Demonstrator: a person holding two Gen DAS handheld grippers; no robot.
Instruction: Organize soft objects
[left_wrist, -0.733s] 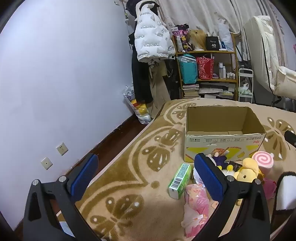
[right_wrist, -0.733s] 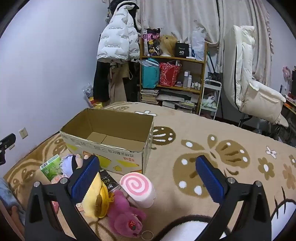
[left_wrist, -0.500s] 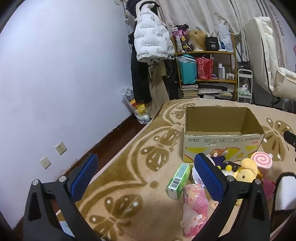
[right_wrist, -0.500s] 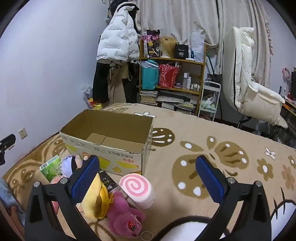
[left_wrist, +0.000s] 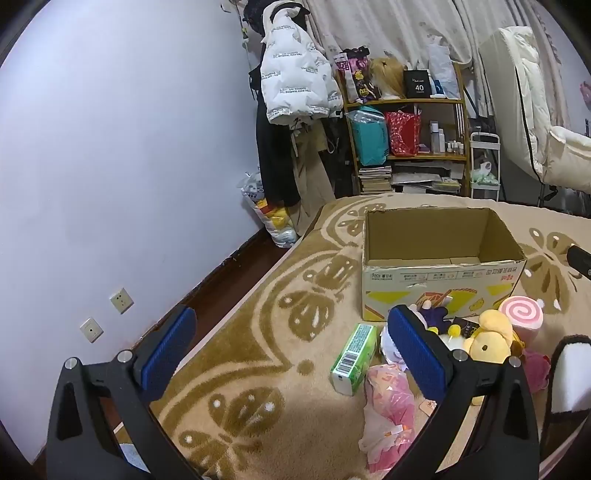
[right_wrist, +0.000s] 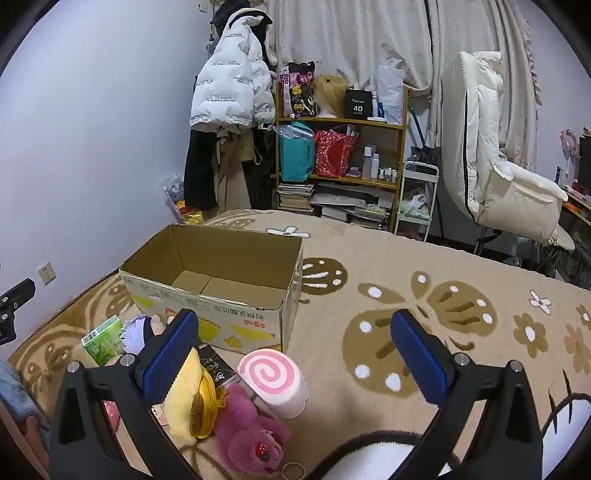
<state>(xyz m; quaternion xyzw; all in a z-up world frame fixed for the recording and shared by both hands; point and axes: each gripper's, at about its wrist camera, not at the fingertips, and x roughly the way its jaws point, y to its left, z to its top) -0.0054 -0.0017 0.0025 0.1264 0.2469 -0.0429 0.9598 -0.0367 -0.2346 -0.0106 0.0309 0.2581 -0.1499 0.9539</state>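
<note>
An open cardboard box (left_wrist: 439, 273) (right_wrist: 221, 291) stands empty on the patterned carpet. In front of it lies a heap of soft things: a pink swirl roll cushion (right_wrist: 275, 382) (left_wrist: 521, 317), a yellow plush (right_wrist: 186, 402) (left_wrist: 487, 338), a magenta plush (right_wrist: 247, 439), a purple-haired doll (right_wrist: 135, 332) (left_wrist: 430, 314), a pink bagged item (left_wrist: 388, 402) and a green pack (left_wrist: 354, 358) (right_wrist: 101, 339). My left gripper (left_wrist: 291, 354) is open and empty above the carpet left of the heap. My right gripper (right_wrist: 295, 354) is open and empty above the roll cushion.
A wooden shelf (right_wrist: 340, 162) with bags and books stands at the back, coats (right_wrist: 229, 122) hang beside it, and a white padded chair (right_wrist: 498, 162) is at the right. A black-and-white furry thing (right_wrist: 388, 458) lies near the bottom edge. The wall (left_wrist: 110, 166) is close on the left.
Both grippers have shifted slightly; the views have drifted a little and the box sits marginally lower in frame. Both stay open and nothing was picked up.
</note>
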